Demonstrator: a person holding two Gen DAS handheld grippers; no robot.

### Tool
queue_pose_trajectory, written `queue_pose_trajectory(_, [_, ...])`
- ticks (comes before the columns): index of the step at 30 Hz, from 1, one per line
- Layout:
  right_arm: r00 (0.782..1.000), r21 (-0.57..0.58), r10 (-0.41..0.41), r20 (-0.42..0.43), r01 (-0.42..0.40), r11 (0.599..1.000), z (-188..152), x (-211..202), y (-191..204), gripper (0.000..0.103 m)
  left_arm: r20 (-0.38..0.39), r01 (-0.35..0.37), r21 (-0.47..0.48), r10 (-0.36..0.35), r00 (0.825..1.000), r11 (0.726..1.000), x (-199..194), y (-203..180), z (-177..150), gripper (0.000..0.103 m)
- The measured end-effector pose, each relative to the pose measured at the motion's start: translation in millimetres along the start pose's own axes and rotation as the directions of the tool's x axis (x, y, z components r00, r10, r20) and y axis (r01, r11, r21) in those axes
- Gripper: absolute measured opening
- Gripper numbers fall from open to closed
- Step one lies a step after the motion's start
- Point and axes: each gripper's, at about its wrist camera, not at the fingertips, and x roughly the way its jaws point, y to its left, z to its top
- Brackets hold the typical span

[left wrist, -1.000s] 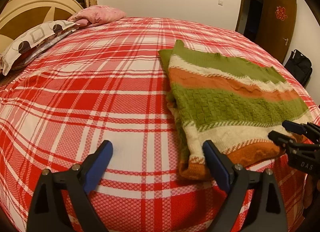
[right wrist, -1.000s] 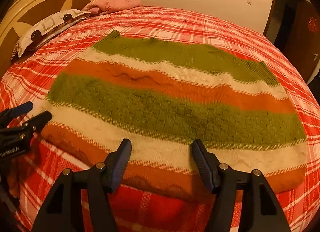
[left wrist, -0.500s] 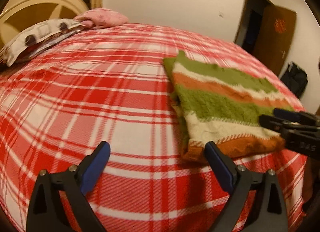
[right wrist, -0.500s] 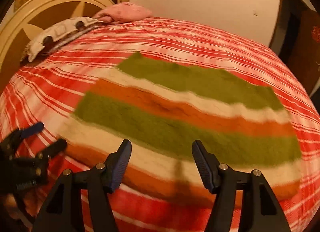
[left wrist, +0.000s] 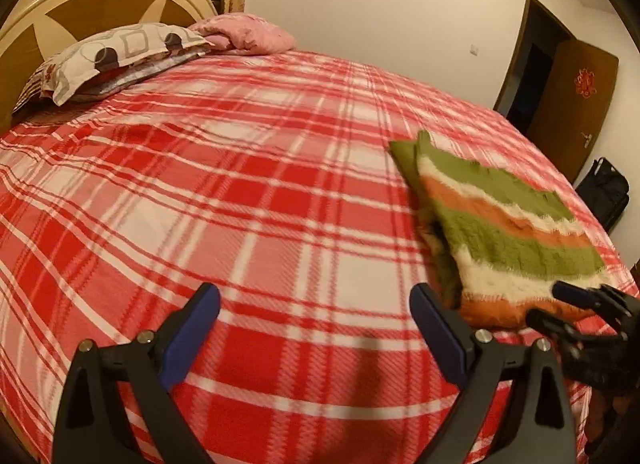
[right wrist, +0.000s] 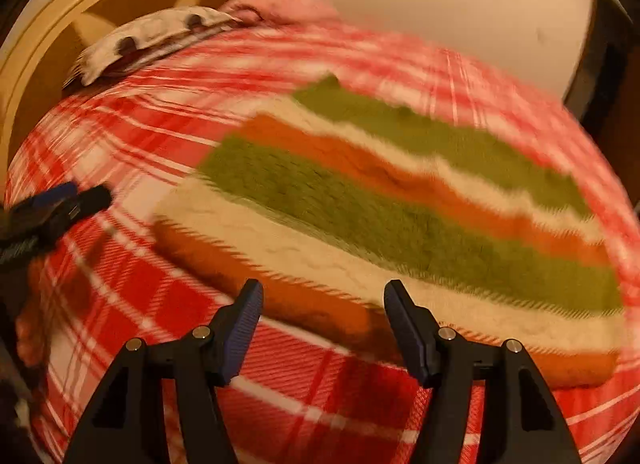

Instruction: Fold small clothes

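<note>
Sweater folded, both grippers free above the bed

Sweater (right wrist: 400,216) w/ green, orange and cream stripes lies on the red plaid bedspread (left wrist: 240,204), on the side near the door (left wrist: 572,96). It looks already folded into a thick rectangle: in the left wrist view the left edge shows several layers one on another. The orange hem band is the edge closest to the grippers.

Left gripper (left wrist: 316,316) is released, jaws wide apart, nothing between them. It hangs over bare bedspread, just beside the sweater's near left corner; its right finger stands close to this corner but I cannot say if it touches. Right gripper (right wrist: 322,316) is also released and empty, jaws apart over the orange hem, approx. in its middle. The right wrist view is blurred, so fine detail of the knit is not readable.

My judgement: the step in hand is either one more fold or the finish. If one more fold is needed, each gripper should take one near corner of the hem, through all layers, not only the top one, bc a thick knit slips apart easily. Lift only a little, carry both corners at the same speed to the far green edge, then lay them down edge on edge. Pulling sideways can drag the soft bedspread into wrinkles under the pile.

Pillow (left wrist: 116,52) and pink cloth (left wrist: 248,32) by the headboard (left wrist: 80,12) are well apart, no obstacle.
</note>
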Motion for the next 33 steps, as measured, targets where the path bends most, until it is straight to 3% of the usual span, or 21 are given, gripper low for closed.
queue_pose_trajectory(3, [0.997, -0.158, -0.022, 0.073, 0.033, 0.987, 1, -16, 41, 0.064, 0.02, -0.002, -0.026, 0.003, 1.0, 1.0, -3, 15, 13, 0.098])
queue_pose_trajectory(6, [0.991, -0.308, -0.063, 0.122, 0.098, 0.946, -1, -13, 81, 0.064, 0.021, 0.0, -0.028, 0.0, 1.0, 1.0, -3, 23, 24, 0.098])
queue_pose_trajectory(13, [0.964, -0.441, -0.173, 0.202, 0.247, 0.863, 1, 11, 117, 0.063, -0.067, 0.092, -0.041, -0.095, 0.993, 0.995, 15, 45, 40, 0.098])
queue_pose_trajectory(14, [0.96, -0.446, -0.186, 0.21, 0.264, 0.855, 1, 13, 118, 0.057, -0.084, 0.116, -0.052, -0.121, 0.989, 0.992, 19, 49, 42, 0.098])
queue_pose_trajectory(16, [0.961, -0.45, -0.187, 0.206, 0.263, 0.854, 3, 18, 117, 0.045, -0.104, 0.166, -0.06, -0.172, 0.98, 0.984, 25, 53, 45, 0.098])
queue_pose_trajectory(18, [0.963, -0.454, -0.181, 0.199, 0.255, 0.854, 3, 20, 116, 0.022, -0.113, 0.19, -0.065, -0.197, 0.974, 0.98, 31, 55, 50, 0.098])
queue_pose_trajectory(21, [0.968, -0.442, -0.159, 0.194, 0.231, 0.867, 0, 18, 116, 0.014, -0.134, 0.238, -0.043, -0.241, 0.961, 0.97, 42, 48, 63, 0.098])
queue_pose_trajectory(24, [0.969, -0.41, -0.143, 0.199, 0.215, 0.886, 0, 12, 110, 0.012, -0.139, 0.293, -0.046, -0.297, 0.945, 0.955, 56, 37, 79, 0.098])
queue_pose_trajectory(29, [0.974, -0.386, -0.121, 0.193, 0.189, 0.903, 5, 10, 99, 0.01, -0.183, 0.407, -0.053, -0.409, 0.894, 0.912, 88, 1, 102, 0.098])
queue_pose_trajectory(33, [0.975, -0.382, -0.116, 0.188, 0.181, 0.906, 6, 12, 99, 0.01, -0.229, 0.428, -0.053, -0.428, 0.874, 0.902, 117, -27, 110, 0.095])
